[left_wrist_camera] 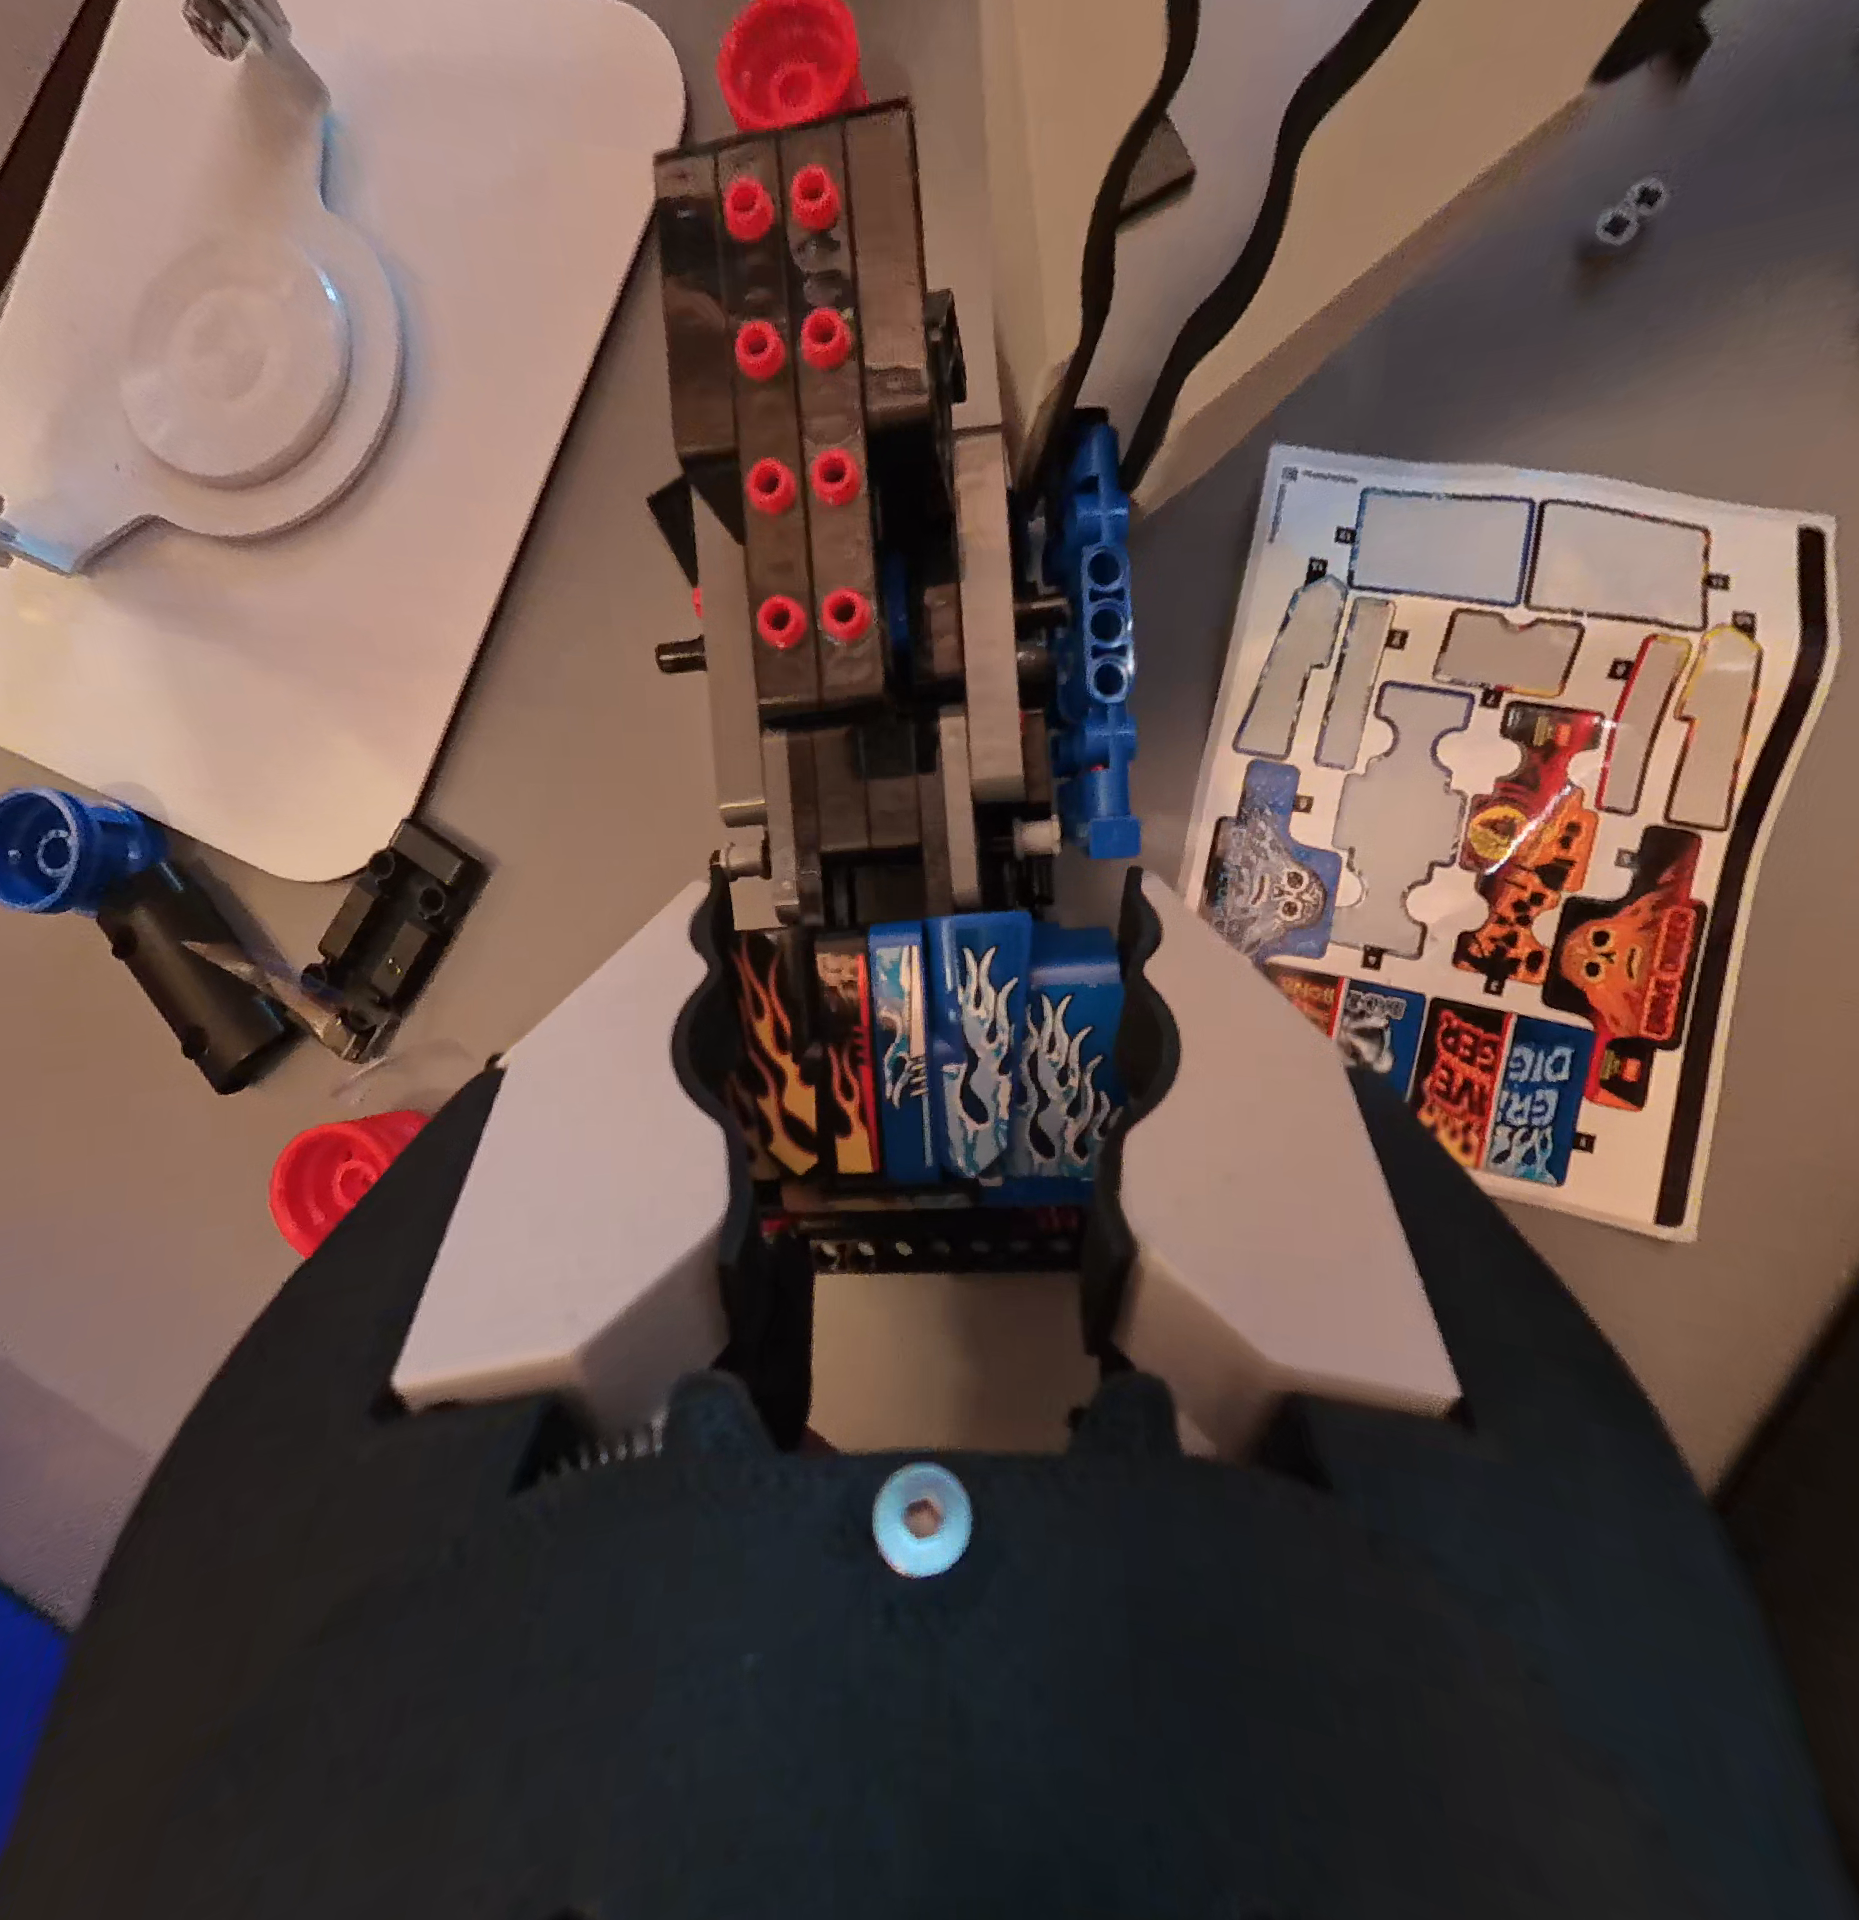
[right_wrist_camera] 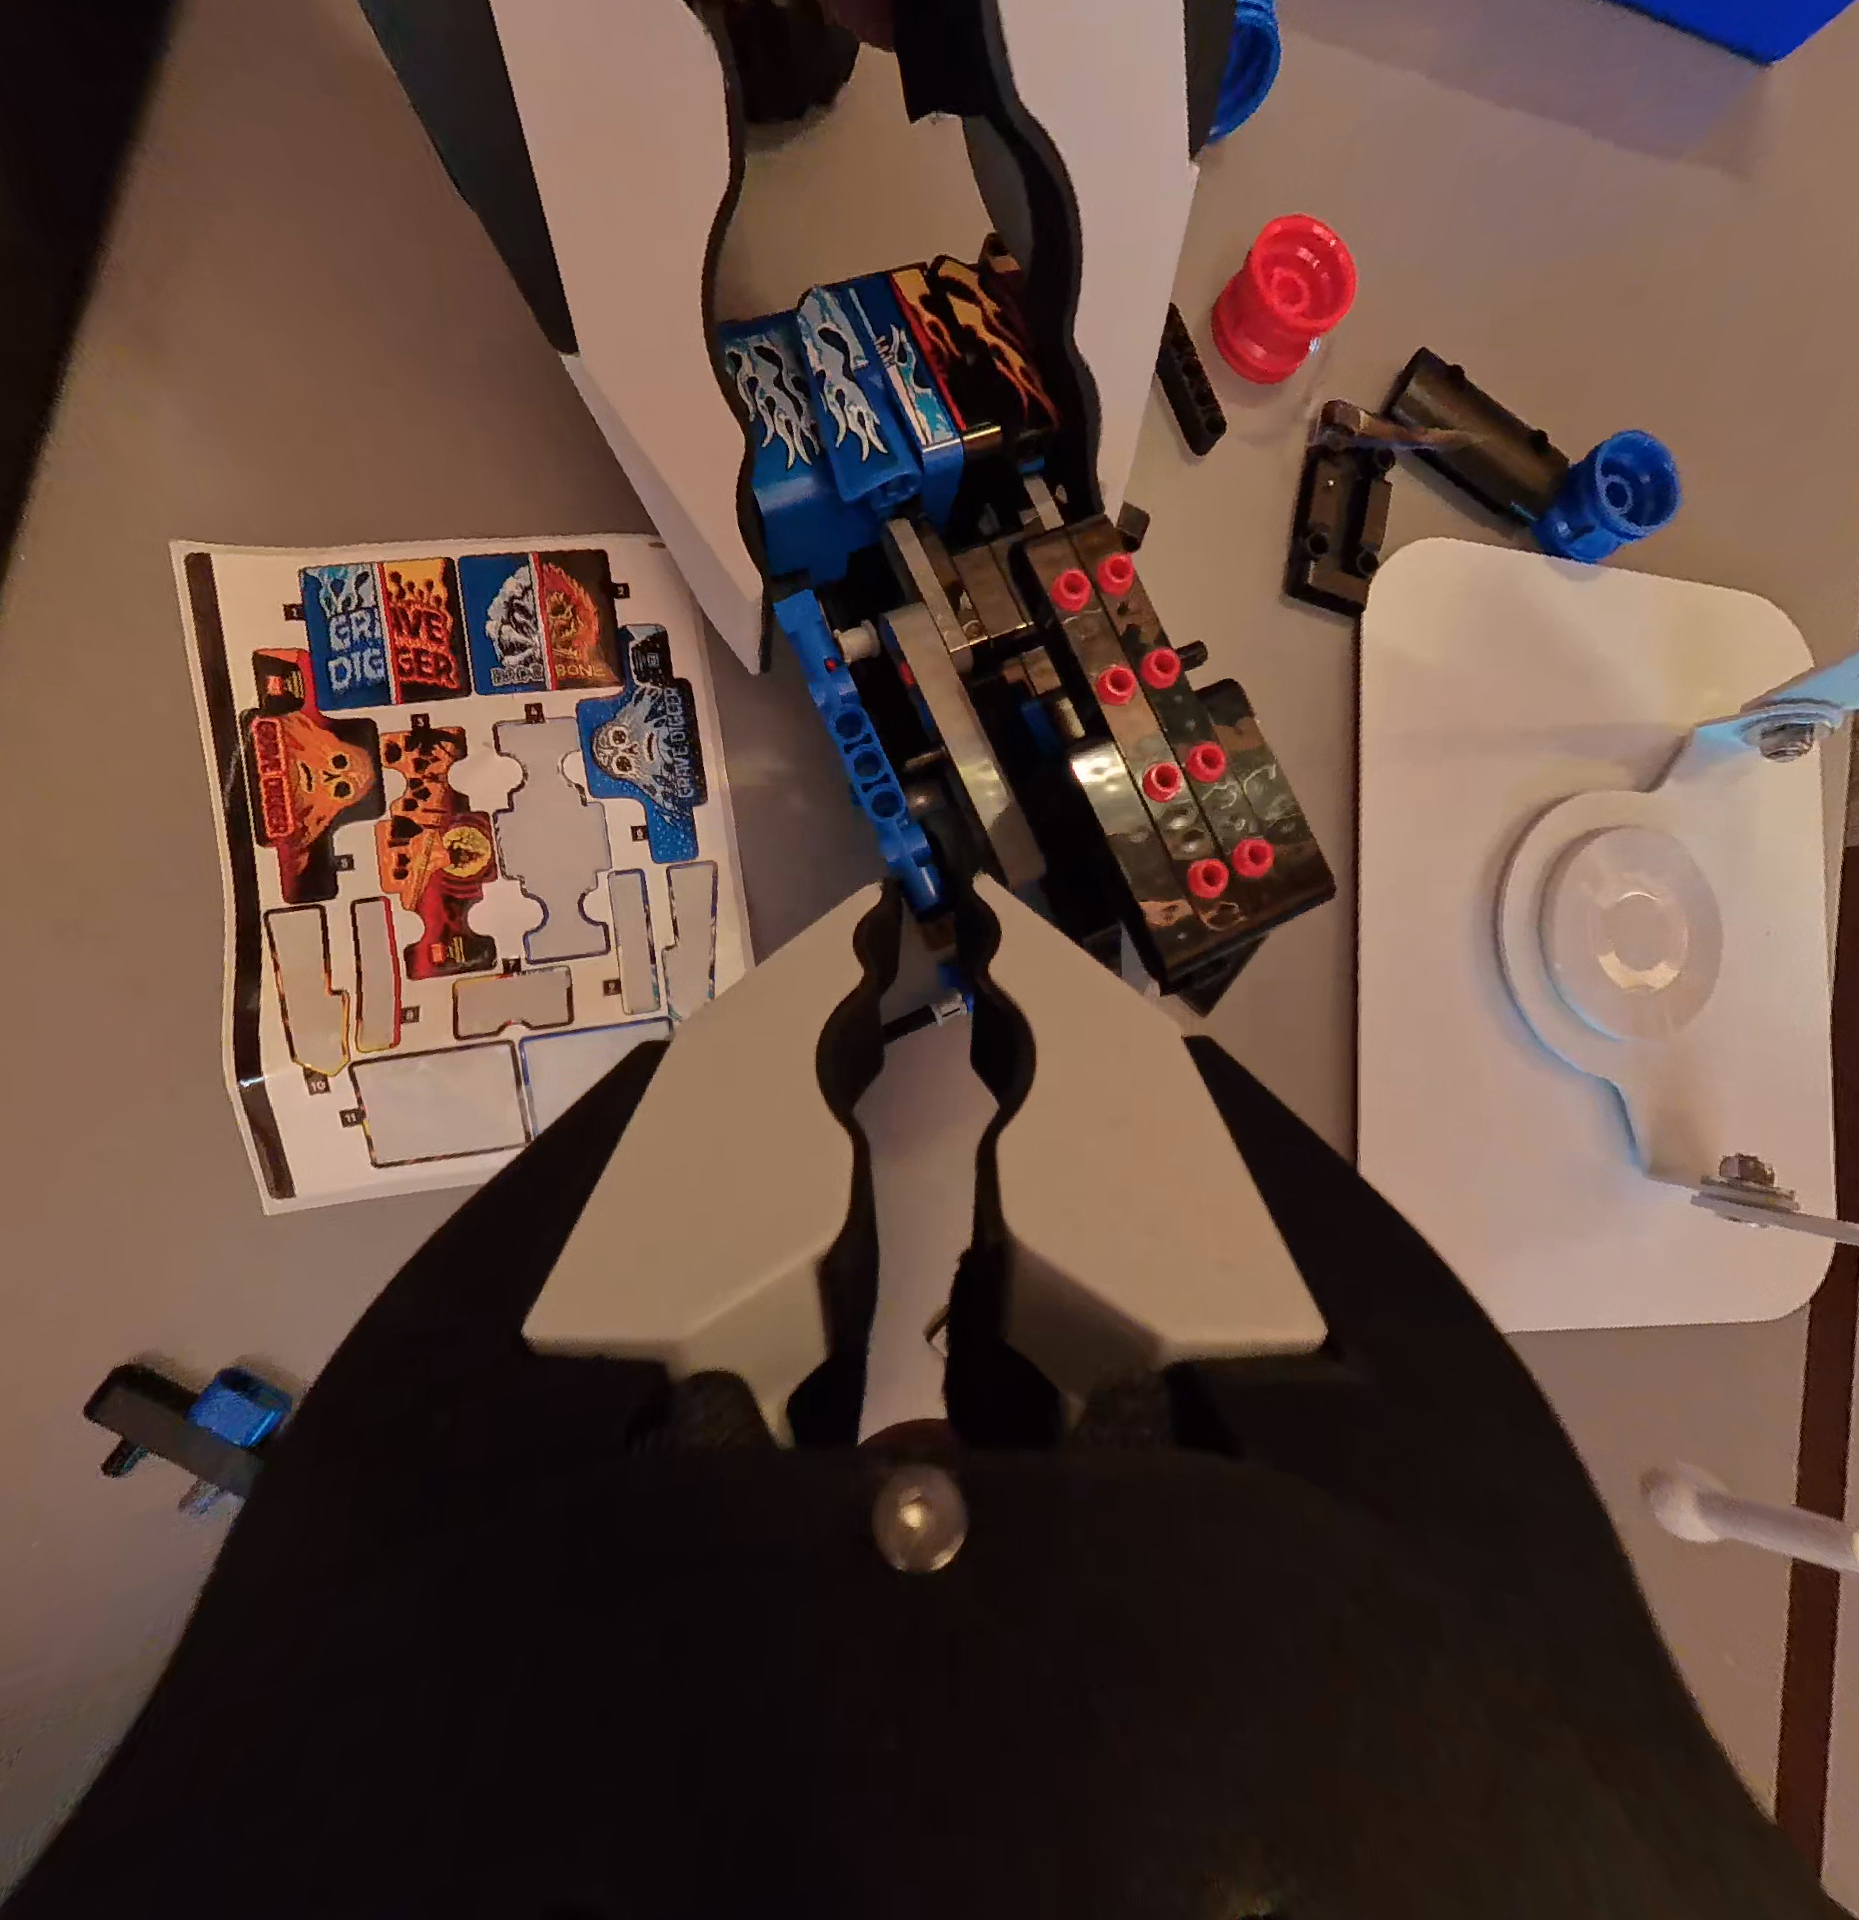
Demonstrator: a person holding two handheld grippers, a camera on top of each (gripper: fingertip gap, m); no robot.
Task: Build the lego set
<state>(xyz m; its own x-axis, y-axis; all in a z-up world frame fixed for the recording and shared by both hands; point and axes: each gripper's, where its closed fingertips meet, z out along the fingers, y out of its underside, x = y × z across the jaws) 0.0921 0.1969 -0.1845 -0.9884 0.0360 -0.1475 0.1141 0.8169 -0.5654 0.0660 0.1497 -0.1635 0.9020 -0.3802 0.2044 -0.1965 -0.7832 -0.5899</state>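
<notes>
Left gripper [left_wrist_camera: 920, 1039] clamps the flame-patterned end of the lego model [left_wrist_camera: 852, 540], which stretches away from it above the table [left_wrist_camera: 592, 831]. Right gripper [right_wrist_camera: 925, 997] pinches the model's far blue edge; sticker sheet [left_wrist_camera: 1517, 831] lies right.

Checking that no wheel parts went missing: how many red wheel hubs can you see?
2. One red hub lies loose on the table beside the left gripper; another red hub sits at the truck model's far end. Others may be hidden.
</notes>
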